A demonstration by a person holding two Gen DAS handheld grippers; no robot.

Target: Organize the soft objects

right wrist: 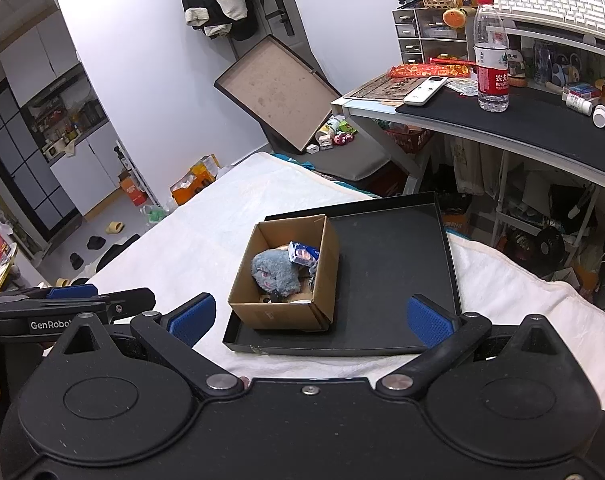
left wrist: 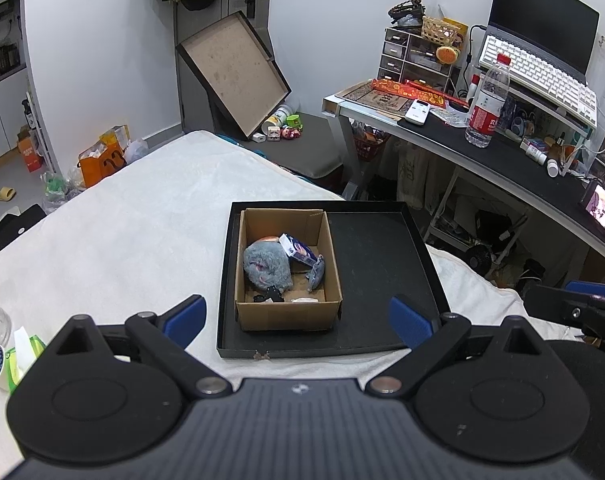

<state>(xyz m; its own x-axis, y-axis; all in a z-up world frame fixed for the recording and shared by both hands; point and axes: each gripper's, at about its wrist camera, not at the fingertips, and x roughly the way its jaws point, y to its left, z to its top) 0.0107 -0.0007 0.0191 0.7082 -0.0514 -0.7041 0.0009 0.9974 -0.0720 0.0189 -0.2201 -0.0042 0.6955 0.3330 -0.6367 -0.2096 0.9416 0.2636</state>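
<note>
Left wrist view: white blanket (left wrist: pixel 142 216) under black tray (left wrist: pixel 382 248), desk (left wrist: pixel 502 152) beyond, both tools' fingers apart.

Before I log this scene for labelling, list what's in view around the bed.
Cardboard box: one, brown, open, left part of tray.
Shallow tray: one, black, on white blanket.
Plush toy: one, grey, inside box.
Small packet: one, blue-white, inside box, against plush.
Water bottle: one, clear, red label, on desk.
Remote: one, white, on desk.
Left gripper: open, empty.
Right gripper: open, empty.
</note>
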